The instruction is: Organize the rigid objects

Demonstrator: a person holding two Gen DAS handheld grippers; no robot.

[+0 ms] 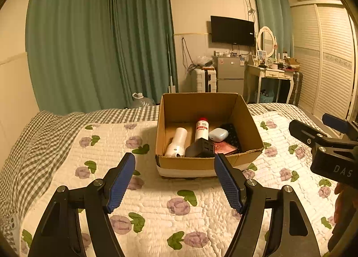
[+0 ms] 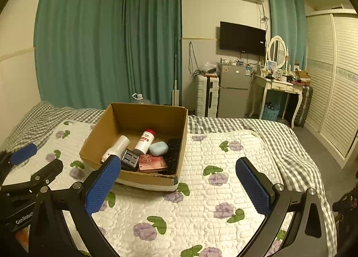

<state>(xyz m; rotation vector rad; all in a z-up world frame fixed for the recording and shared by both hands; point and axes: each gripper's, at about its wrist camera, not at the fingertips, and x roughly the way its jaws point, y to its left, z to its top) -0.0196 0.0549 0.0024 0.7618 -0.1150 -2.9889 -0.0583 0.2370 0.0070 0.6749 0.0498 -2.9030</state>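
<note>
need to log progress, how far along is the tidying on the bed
It looks nearly or fully done. The cardboard box already holds a white flashlight, a red-capped bottle, a blue earbud case, a black charger, a pink case and a keyboard. The left gripper and right gripper are open and empty. No loose items show on the quilt.

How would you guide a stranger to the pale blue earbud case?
Find the cardboard box on the floral quilt. Inside, right of the red-capped bottle, lies the earbud case: the only small, rounded, pale blue thing there.
</note>
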